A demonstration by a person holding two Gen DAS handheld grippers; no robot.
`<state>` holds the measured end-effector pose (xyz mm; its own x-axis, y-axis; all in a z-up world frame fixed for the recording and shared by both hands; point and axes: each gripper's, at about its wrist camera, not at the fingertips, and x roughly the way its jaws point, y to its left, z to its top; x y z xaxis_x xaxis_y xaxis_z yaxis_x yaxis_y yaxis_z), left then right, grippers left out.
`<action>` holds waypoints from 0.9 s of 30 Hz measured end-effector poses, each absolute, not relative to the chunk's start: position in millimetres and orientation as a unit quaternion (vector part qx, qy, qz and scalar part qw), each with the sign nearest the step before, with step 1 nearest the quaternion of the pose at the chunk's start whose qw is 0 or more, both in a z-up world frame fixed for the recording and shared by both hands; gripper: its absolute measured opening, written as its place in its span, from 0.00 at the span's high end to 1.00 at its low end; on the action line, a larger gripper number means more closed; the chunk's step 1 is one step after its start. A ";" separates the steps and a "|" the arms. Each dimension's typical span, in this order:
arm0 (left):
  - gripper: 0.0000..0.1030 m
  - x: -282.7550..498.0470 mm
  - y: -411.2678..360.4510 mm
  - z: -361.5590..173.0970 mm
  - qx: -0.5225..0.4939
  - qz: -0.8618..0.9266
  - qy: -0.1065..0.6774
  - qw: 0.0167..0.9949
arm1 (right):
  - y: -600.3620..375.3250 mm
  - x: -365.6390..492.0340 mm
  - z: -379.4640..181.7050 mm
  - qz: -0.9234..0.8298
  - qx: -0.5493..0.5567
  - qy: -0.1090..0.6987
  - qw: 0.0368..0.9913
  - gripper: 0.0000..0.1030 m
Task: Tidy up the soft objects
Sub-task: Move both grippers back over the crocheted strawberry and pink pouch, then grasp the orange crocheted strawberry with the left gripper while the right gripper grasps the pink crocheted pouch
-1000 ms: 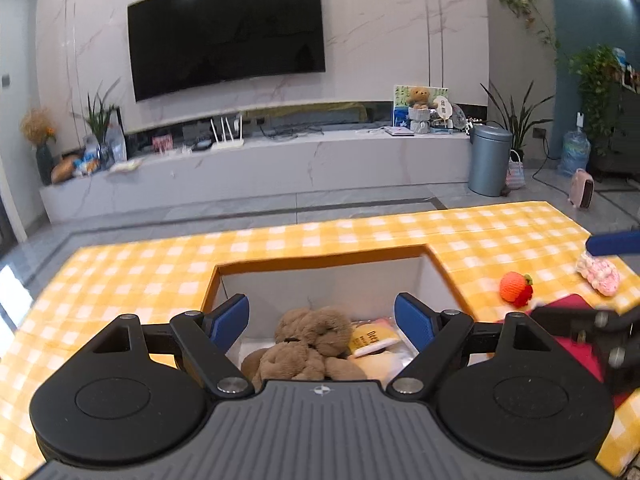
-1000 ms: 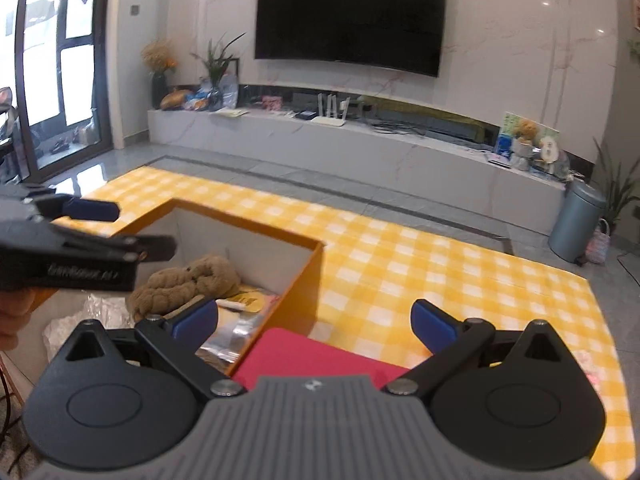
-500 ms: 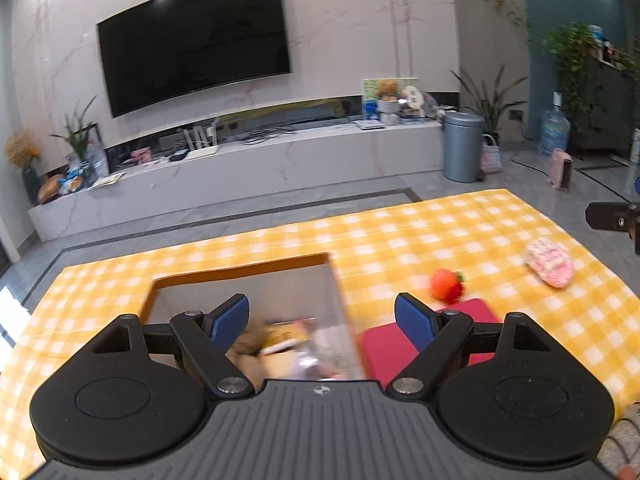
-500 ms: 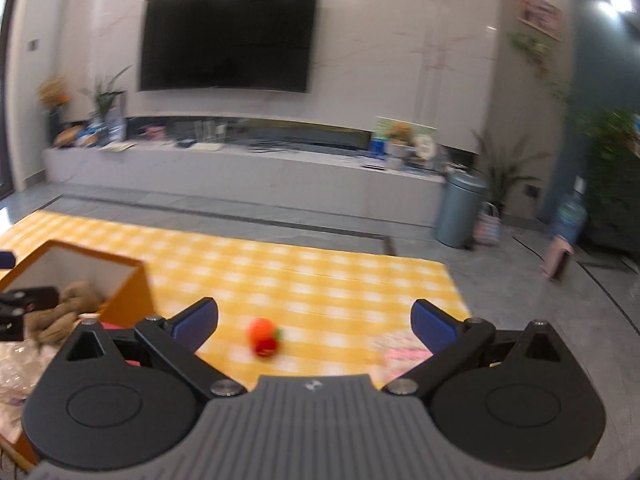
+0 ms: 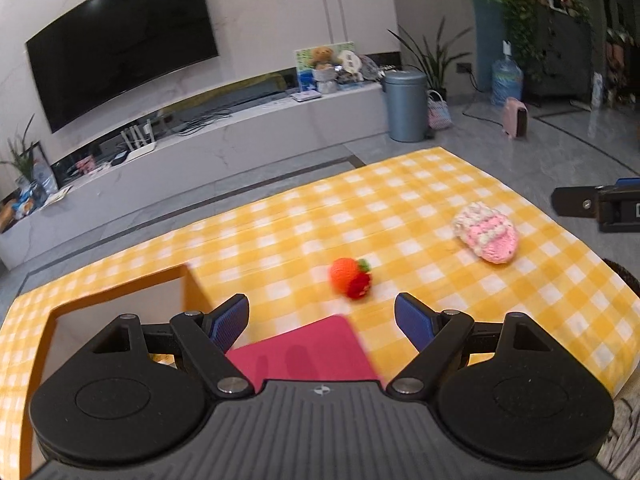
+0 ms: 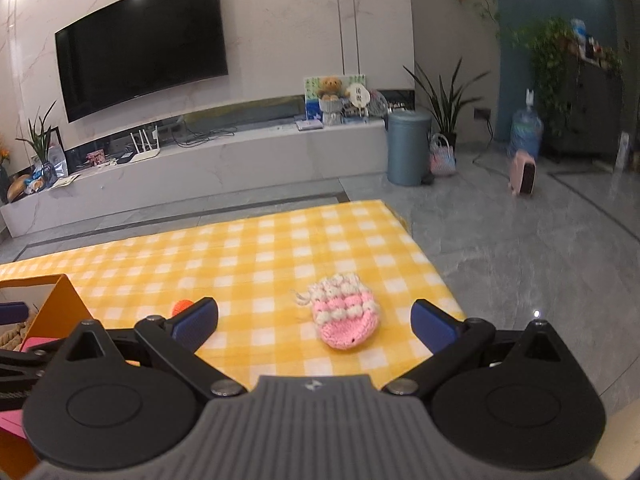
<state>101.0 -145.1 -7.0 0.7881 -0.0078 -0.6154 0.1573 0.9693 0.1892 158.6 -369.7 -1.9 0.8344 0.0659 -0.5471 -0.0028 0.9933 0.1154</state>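
A small orange and red crocheted toy lies on the yellow checked tablecloth, just beyond my open, empty left gripper. A pink and white crocheted pouch lies further right; it also shows in the left wrist view. My right gripper is open and empty, with the pouch between and just beyond its fingertips. The orange box stands at the left. A brown plush shows at the edge inside it.
A red flat pad lies beside the box, under my left gripper. The table's right edge drops to a grey floor. A TV wall, a low cabinet and a grey bin stand far behind.
Both grippers have swung right, away from the box with the brown plush. The left now faces the orange toy, the right faces the pink pouch. Both stayed open.
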 end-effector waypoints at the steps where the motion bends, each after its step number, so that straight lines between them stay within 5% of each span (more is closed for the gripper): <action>1: 0.06 105.0 -150.8 -8.9 0.120 -0.046 0.325 0.937 | -372.1 161.4 -5.5 0.020 0.061 0.291 0.955 0.02; 11: 0.06 168.6 -186.9 -31.8 0.148 -0.044 0.363 0.919 | -400.2 198.0 -45.4 0.043 0.179 0.327 0.927 0.02; 27: 0.07 281.7 -178.8 -93.2 0.103 0.018 0.535 0.838 | -406.1 267.2 -107.9 -0.015 0.191 0.366 0.911 0.02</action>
<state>281.7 -178.8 -93.2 0.4266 0.1398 -0.8936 0.0806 0.9782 0.1915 267.2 -406.1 -107.9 0.7314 0.1135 -0.6724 0.1667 0.9264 0.3376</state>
